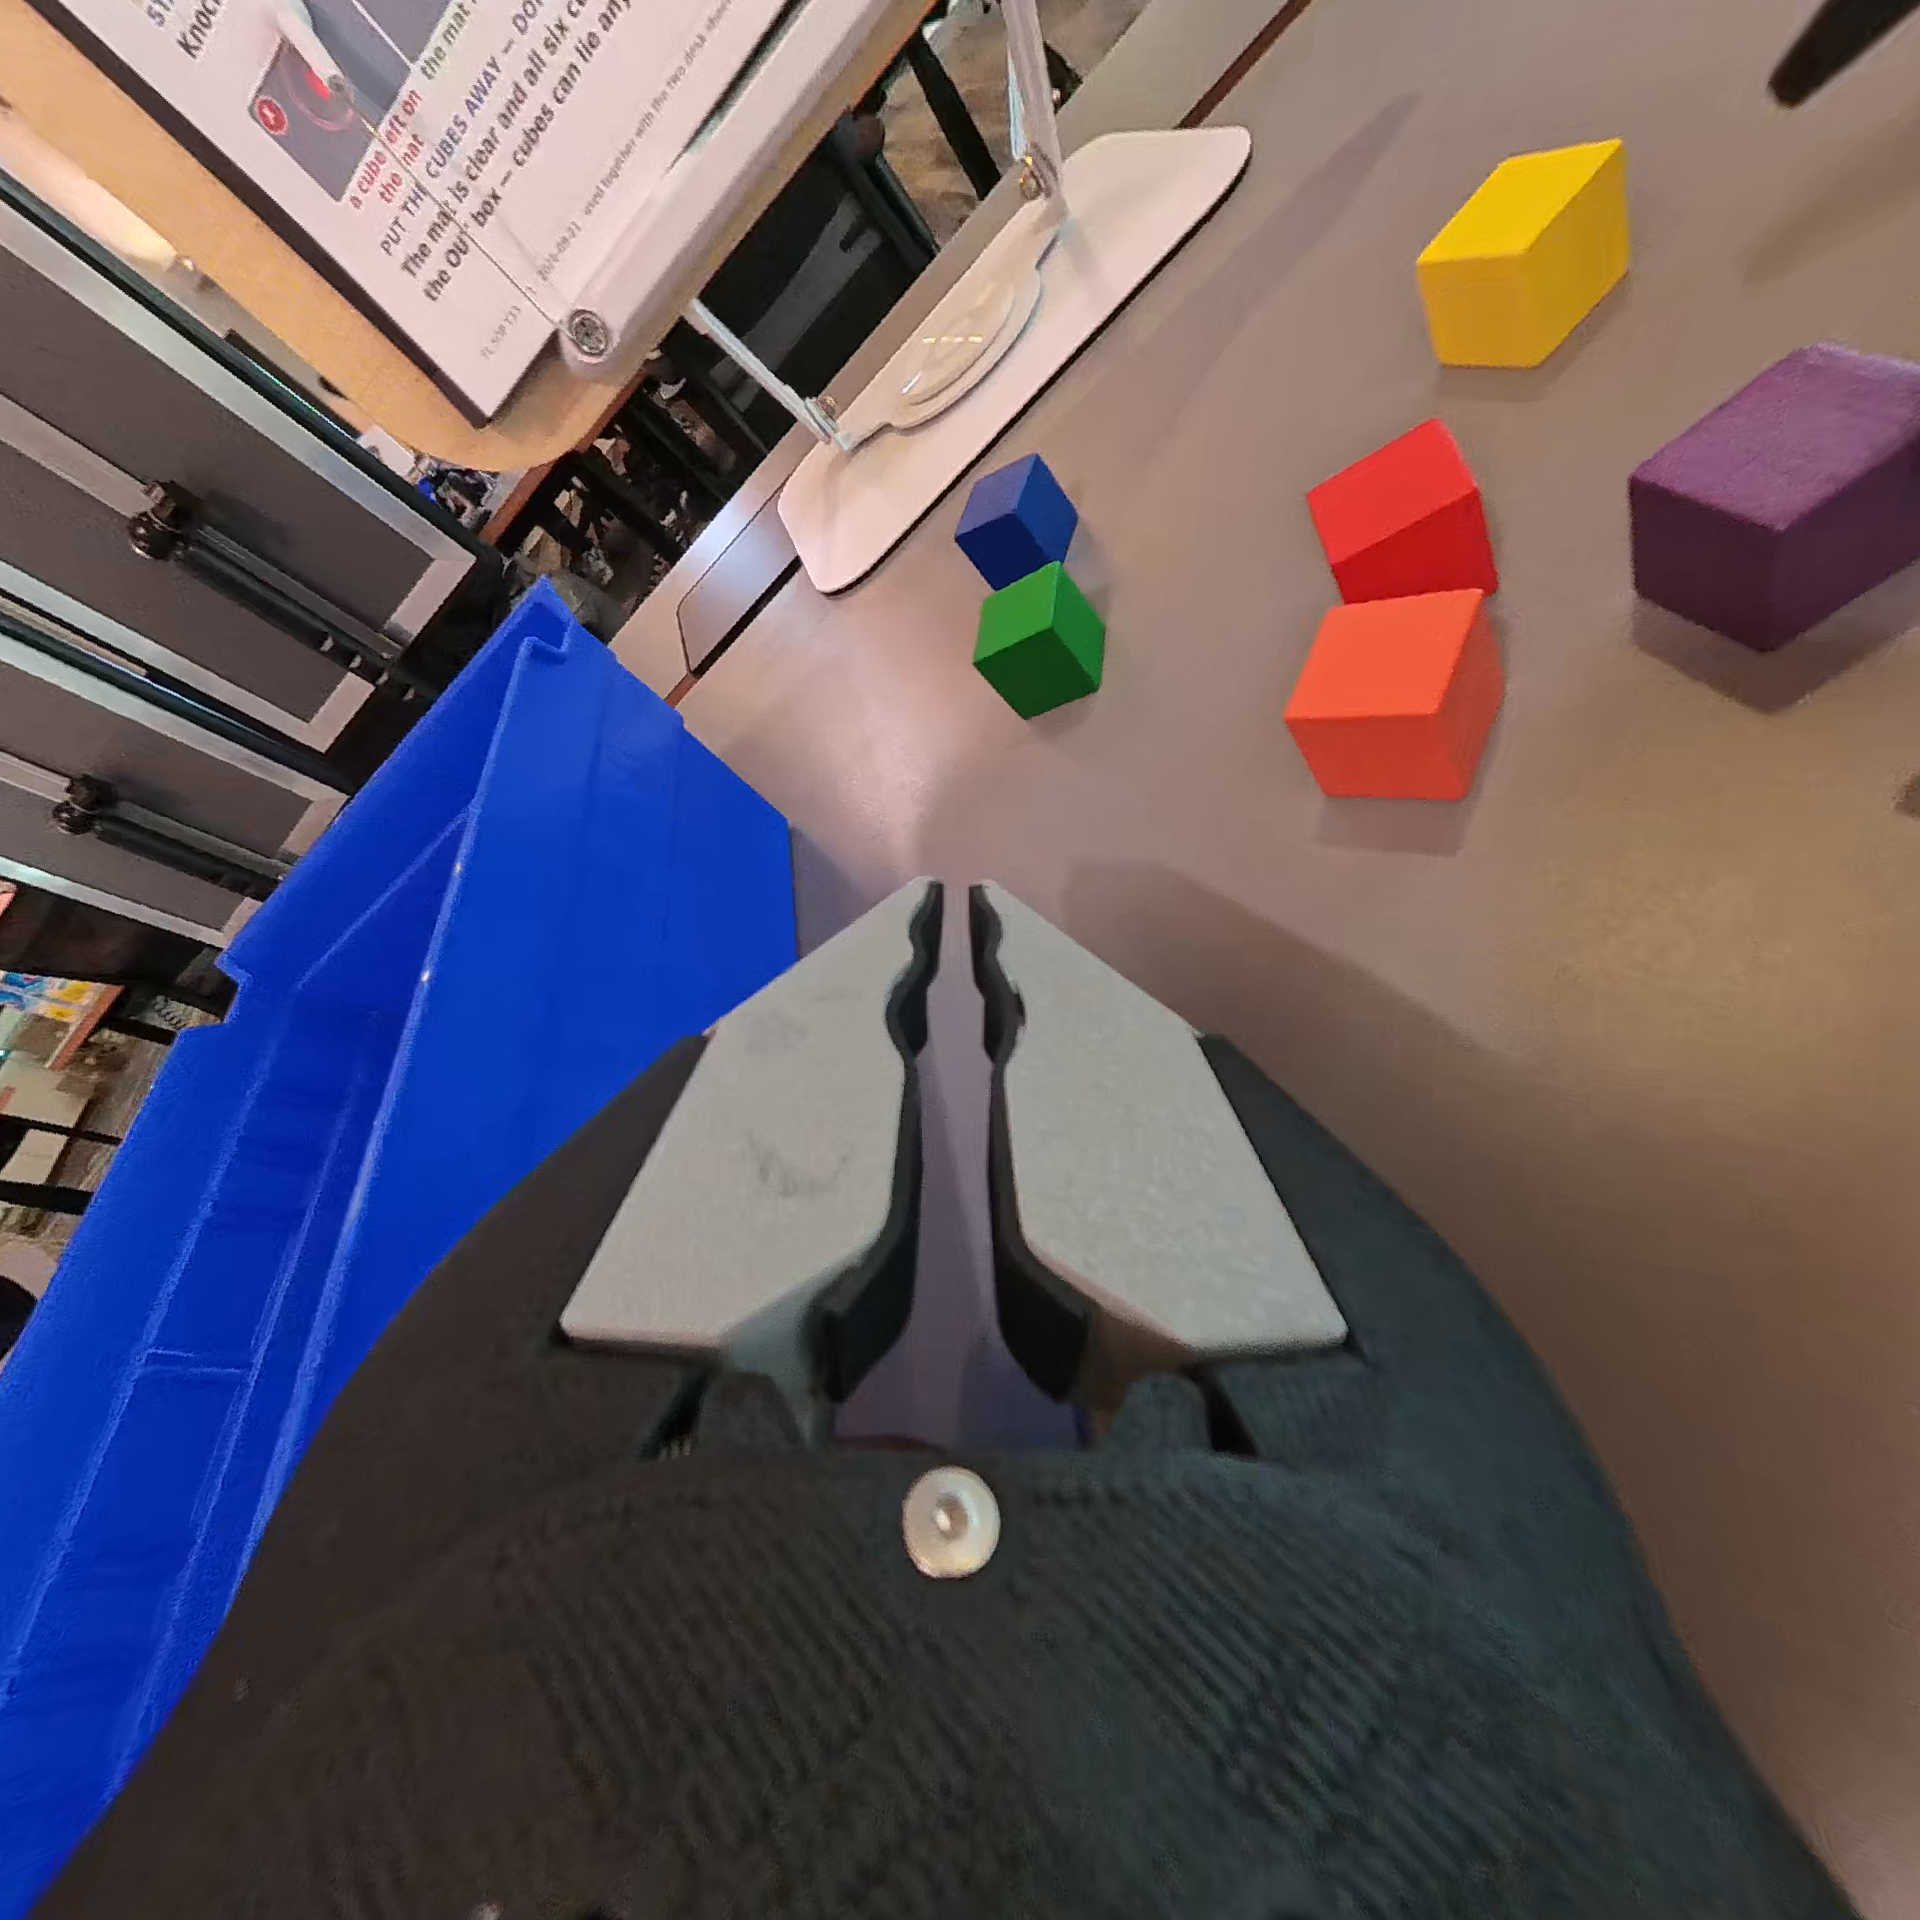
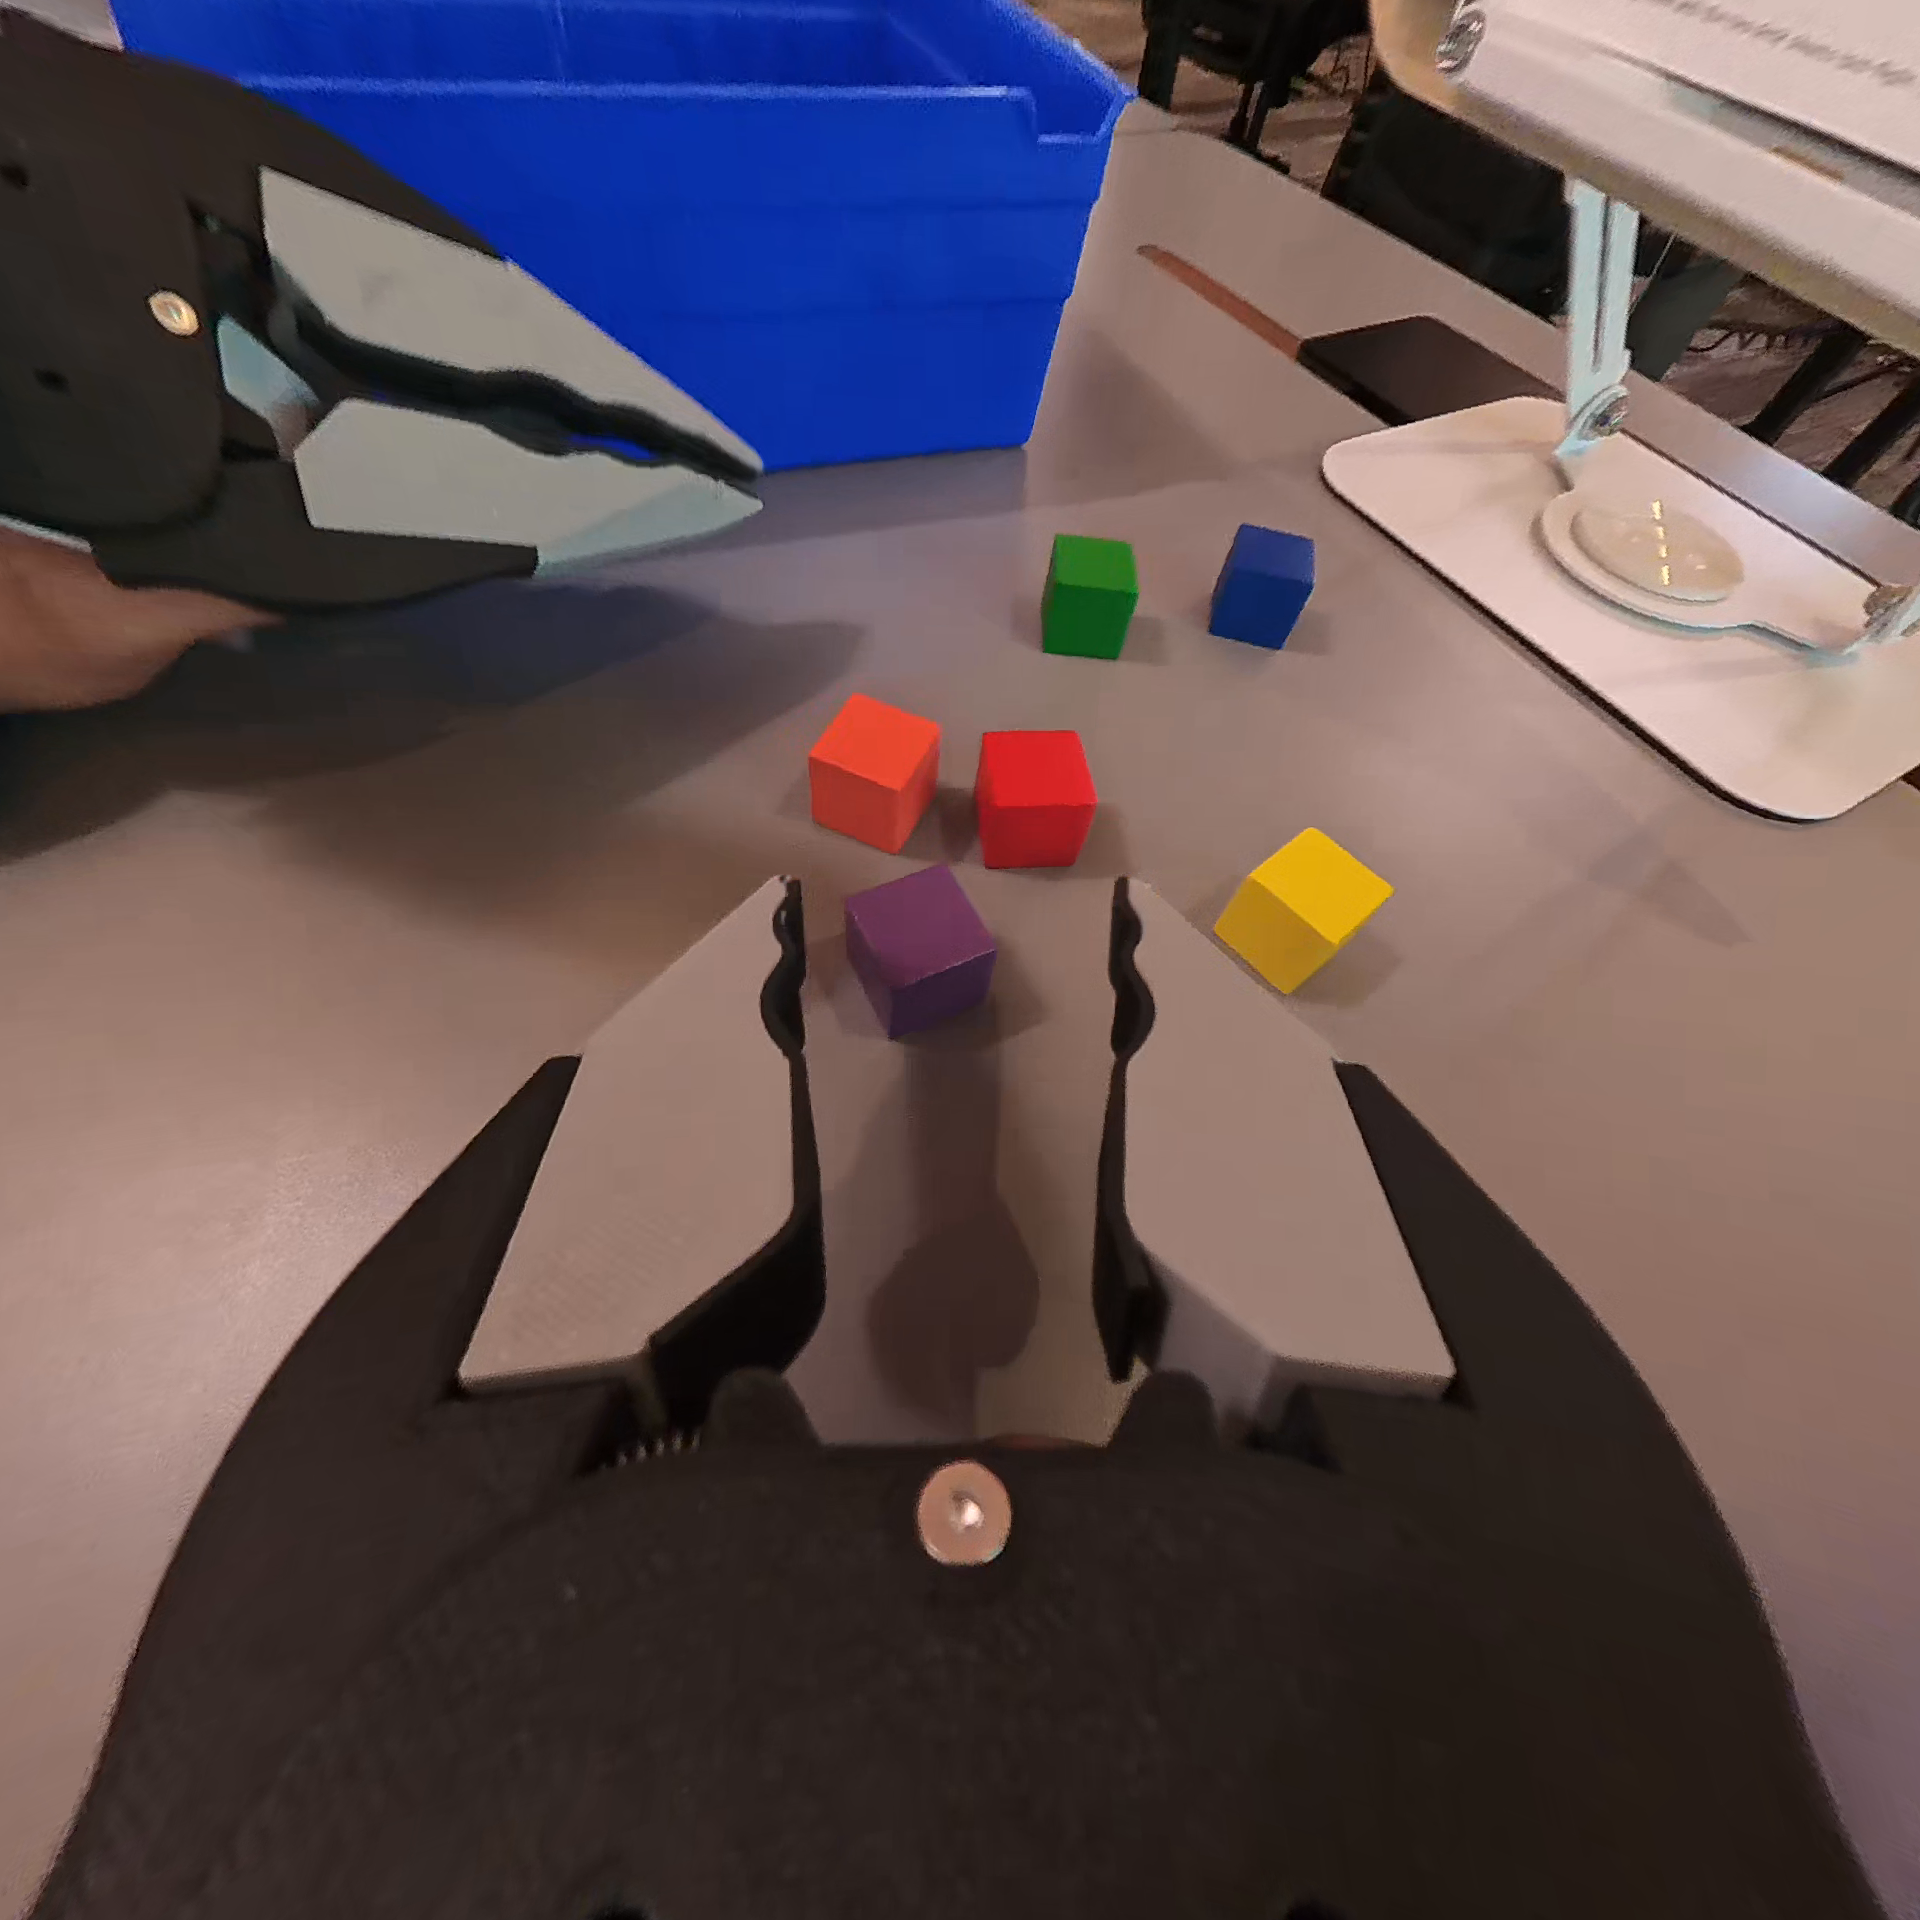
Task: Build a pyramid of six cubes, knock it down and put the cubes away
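Observation:
Six cubes lie scattered on the grey table: purple, orange, red, yellow, green and blue. My right gripper is open. The purple cube stands between its fingertips, nearer the left one, with a gap on both sides. My left gripper is shut with nothing between its pads, beside the blue bin. It also shows in the right wrist view, shut, in front of the bin. The left wrist view shows the orange, red, green, blue, yellow and purple cubes.
A white stand base with a metal arm sits at the back right, close to the blue cube. It carries a printed sheet above the table. A hand holds the left gripper. The table's far edge runs behind the bin. One gripper's finger ends stand about 15 centimetres off the other's.

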`<state>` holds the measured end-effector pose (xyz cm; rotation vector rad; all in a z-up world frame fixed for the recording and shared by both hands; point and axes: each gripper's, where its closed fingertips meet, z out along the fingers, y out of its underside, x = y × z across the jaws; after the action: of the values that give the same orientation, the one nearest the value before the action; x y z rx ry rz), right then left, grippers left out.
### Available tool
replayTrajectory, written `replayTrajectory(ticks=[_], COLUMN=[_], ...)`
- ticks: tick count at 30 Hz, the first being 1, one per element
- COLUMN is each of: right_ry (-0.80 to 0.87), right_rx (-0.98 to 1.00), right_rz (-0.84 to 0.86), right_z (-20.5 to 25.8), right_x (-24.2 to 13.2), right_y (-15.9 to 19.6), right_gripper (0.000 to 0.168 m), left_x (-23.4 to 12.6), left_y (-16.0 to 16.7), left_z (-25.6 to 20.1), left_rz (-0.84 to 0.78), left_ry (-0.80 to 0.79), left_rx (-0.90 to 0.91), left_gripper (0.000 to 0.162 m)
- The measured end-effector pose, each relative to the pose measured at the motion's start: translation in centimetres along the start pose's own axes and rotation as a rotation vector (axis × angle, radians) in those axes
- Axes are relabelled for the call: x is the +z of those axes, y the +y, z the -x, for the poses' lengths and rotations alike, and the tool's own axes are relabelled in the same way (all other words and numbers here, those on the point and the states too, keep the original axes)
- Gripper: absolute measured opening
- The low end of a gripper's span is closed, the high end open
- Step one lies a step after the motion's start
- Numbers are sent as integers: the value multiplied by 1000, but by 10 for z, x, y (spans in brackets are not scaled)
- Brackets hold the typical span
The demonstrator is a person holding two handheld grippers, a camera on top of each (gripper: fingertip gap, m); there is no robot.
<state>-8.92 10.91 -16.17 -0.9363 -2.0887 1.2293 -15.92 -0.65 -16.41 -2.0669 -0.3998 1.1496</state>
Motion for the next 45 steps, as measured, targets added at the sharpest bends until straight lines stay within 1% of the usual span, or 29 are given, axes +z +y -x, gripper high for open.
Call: replayTrajectory(ticks=[6,10,14,15,16,17,18,21,23,27,29,31,33,36,38,40,43,45], right_ry=[5,-14,-63,-86,-108,-124,-127,-79,-13,156,195,232,319,493,592,647,710,715], right_rx=[-58,-63,-11,1,7,4,-4,-24,-44,-104,-52,-15,-31,-19,38,130,239,317], right_rz=[68,117,196,220,238,240,225,160,124,-29,-138,-246,-327,-347,-310,-214,-43,82], right_z=[5,6,3,5,8,10,12,10,6,4,10,18,16,-14,-47,-82,-129,-151], right_x=[3,11,24,26,27,27,26,19,11,-24,-50,-88,-136,-211,-251,-273,-283,-278], right_y=[11,16,24,27,30,30,28,19,11,-21,-39,-56,-71,-75,-61,-29,29,67], right_gripper=[55,56,58,54,46,32,26,25,25,25,25,25,25,25,25,25,26,26], left_x=[-4,-5,-3,-2,-2,-2,-2,-1,0,2,0,-2,-3,-2,-2,-2,-2,-1], left_y=[-7,-8,-6,-5,-5,-5,-5,-4,-2,-2,-3,-6,-7,-6,-7,-7,-7,-6], left_z=[3,-1,-6,-6,-6,-6,-6,-7,-8,-11,-9,-8,-7,-7,-9,-11,-12,-11], left_rz=[-46,-47,-27,-22,-19,-18,-18,-9,2,11,-3,-23,-31,-27,-30,-30,-27,-20], left_ry=[-2,0,1,3,4,3,4,4,2,-6,-13,-8,2,13,14,17,14,11], left_rx=[-43,-17,26,29,29,28,27,34,54,93,82,59,41,31,41,60,75,64], left_gripper=[18,19,18,18,18,18,17,17,16,12,12,12,12,13,13,13,13,13])
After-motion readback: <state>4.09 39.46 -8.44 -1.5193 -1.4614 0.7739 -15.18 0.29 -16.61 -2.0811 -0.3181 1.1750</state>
